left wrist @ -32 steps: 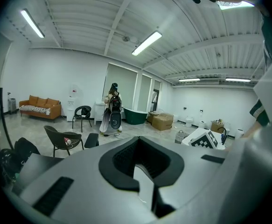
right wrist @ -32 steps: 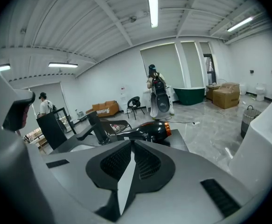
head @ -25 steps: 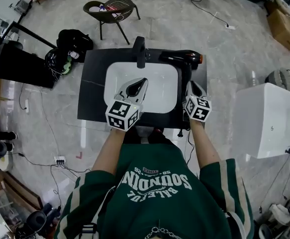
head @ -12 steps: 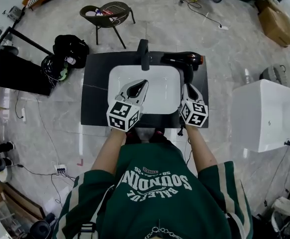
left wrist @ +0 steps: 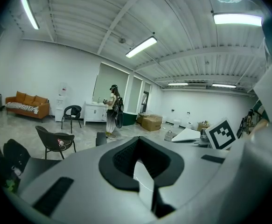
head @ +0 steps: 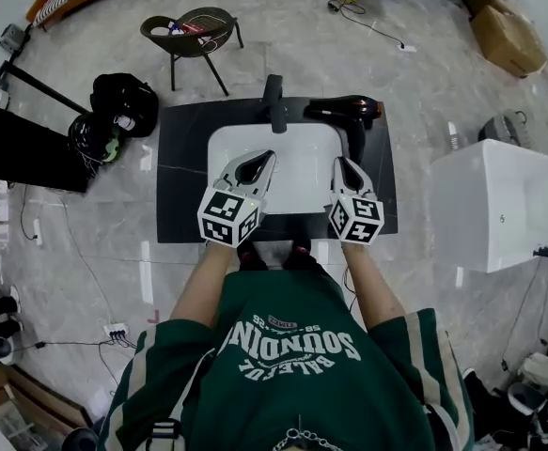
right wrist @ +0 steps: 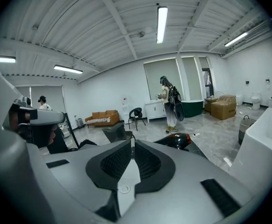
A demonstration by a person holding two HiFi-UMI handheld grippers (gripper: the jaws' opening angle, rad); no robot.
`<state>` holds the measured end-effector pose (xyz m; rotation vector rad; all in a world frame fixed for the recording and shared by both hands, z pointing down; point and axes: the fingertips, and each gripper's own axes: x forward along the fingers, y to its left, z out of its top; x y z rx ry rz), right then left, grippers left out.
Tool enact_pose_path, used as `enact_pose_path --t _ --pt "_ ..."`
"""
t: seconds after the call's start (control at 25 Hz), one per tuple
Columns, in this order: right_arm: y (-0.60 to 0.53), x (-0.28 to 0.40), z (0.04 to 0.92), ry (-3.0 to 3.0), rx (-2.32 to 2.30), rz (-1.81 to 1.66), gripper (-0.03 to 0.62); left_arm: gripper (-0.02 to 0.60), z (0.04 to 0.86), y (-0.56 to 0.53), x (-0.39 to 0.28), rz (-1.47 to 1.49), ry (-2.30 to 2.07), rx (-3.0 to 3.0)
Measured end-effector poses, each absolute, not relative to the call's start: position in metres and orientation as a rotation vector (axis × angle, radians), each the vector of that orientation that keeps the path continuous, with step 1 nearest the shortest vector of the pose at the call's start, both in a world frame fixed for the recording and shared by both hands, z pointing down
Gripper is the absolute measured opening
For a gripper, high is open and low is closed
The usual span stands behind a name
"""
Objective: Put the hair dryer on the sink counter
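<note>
- Since the earlier frames the right gripper (head: pixel 339 163) has drawn away from the hair dryer's (head: pixel 344 111) handle, in towards the basin's (head: pixel 297 153) right rim. The dryer has stayed where it lay.
- The dark worktop (head: pixel 180 177) carries the white basin in its middle, with the faucet (head: pixel 274 101) at the back.
- The hair dryer lies on the worktop's back right corner, just beside the faucet. Its body runs along the back edge and its handle points forward beside the basin. By that, the placing looks done.
- The left gripper (head: pixel 268 156) hovers over the basin's front left, its jaws a little apart with nothing between them.
- The right gripper's jaws are pressed together and empty, and the dryer shows beyond them.
- What could go wrong: the handle sits close to the basin's rim and the body near the worktop's edge. A brush from the right gripper as it pulls back could knock the dryer into the basin or off the side. I cannot tell where the cord runs; if it hangs over the edge, its weight could drag the dryer.
</note>
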<state>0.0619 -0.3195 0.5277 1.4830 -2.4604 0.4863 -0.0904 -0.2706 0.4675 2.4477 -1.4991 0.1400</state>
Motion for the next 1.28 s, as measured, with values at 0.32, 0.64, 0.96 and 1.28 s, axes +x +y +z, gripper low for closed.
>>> enact_pose_path --t 0.32,0.64,0.96,1.28 --pt "-0.303 0.021 0.507 -2.512 1.447 0.402 0.054 0.011 0.468 -0.266 -0.11 0.133 -1.472 2.464" --pt "-0.296 -0.003 0.505 -2.525 1.43 0.402 0.054 0.011 0.469 -0.267 -0.126 0.141 -1.461 2.478" --pt "-0.294 -0.02 0.508 -2.515 1.394 0.387 0.052 0.011 0.468 -0.269 -0.135 0.123 -1.464 2.476" --pt "-0.294 -0.026 0.512 -2.512 1.359 0.382 0.052 0.011 0.471 -0.273 -0.138 0.113 -1.475 2.458"
